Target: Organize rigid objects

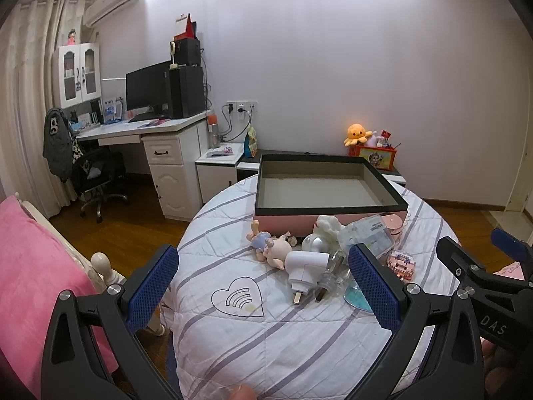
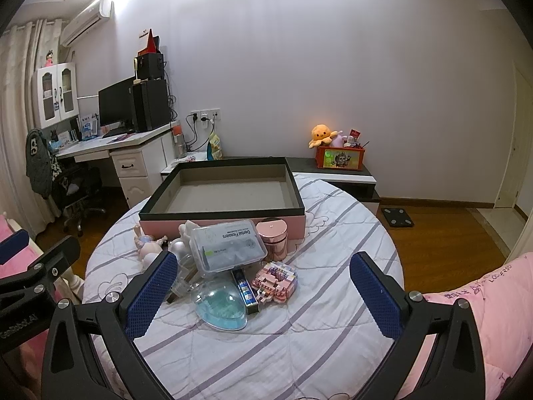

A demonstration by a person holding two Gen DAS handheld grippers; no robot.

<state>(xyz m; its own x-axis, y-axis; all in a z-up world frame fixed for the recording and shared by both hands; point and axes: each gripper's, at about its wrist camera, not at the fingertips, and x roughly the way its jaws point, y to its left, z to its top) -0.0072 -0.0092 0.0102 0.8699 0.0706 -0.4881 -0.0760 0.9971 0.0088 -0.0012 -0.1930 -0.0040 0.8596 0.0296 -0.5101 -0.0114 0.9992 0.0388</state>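
Nearest: both grippers, left point(image 1: 263, 291) and right point(image 2: 263, 295), spread wide, empty, hovering over striped bedding point(image 2: 299, 343). Nothing lifted; box point(image 2: 230, 208) bare inside, so sorting apparently at its start. Pile just before box's pink front wall: floss case point(image 2: 230, 246) on top, tilted; pink jar point(image 2: 273, 238) touching the wall; doll point(image 1: 269, 245), white plug point(image 1: 304, 268), clear teal egg point(image 2: 221, 306), block toy point(image 2: 274, 281). Next, likely: pick an outlying piece, close on it, carry over the black rim. Hard, glossy, irregular shapes; liable to slip.
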